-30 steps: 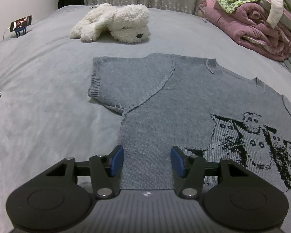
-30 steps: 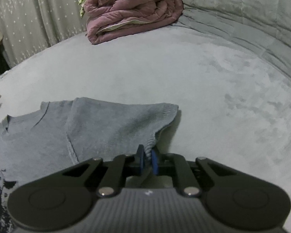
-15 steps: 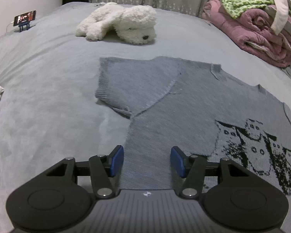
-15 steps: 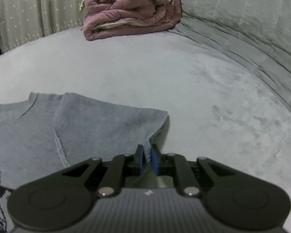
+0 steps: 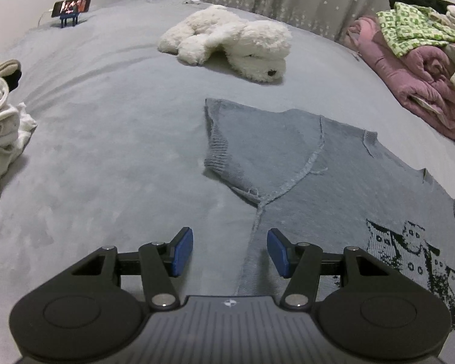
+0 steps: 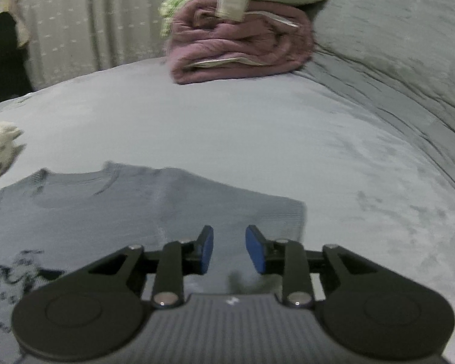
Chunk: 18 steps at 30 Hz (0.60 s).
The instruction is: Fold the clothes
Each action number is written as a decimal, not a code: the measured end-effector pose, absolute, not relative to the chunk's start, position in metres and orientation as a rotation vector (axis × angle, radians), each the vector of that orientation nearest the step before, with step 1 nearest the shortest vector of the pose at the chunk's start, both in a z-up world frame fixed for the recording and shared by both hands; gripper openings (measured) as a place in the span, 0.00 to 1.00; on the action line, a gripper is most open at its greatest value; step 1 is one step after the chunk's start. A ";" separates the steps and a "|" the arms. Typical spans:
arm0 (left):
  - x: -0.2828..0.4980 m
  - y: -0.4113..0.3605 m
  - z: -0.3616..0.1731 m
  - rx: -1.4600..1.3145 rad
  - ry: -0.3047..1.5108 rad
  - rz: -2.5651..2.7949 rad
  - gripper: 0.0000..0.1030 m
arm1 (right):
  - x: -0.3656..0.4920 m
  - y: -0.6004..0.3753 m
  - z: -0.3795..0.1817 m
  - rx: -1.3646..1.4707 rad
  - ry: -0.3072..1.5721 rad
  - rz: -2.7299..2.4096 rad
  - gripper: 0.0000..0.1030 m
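Tongs of both hands, left tongs point(image 5: 230, 253) and right tongs point(image 6: 229, 249), gape with nothing held above the grey sweater point(image 5: 333, 188) spread flat on the bed point(image 5: 112, 139). Farther off, its sleeve point(image 5: 251, 145) could bunch if pinched through both layers.

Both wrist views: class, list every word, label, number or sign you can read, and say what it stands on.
No readable text anywhere.
Propped phone screen: lit, too small to read.
Grey knitted sweater: black picture pattern, no letters.
Small white emblem on each gripper body: a mark, not words.
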<state>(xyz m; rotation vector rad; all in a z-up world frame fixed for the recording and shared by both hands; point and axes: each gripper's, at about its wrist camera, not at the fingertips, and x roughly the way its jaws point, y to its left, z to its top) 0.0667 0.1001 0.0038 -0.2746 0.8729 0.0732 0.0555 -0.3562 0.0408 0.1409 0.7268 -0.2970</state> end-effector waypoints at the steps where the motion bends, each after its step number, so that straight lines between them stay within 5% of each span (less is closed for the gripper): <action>1: 0.066 0.100 0.004 -0.273 0.874 0.070 0.52 | 0.054 -0.352 0.043 0.151 0.729 -0.276 0.26; 18: 0.050 0.107 0.004 -0.261 0.904 0.021 0.52 | 0.023 -0.282 0.023 0.069 0.883 -0.012 0.32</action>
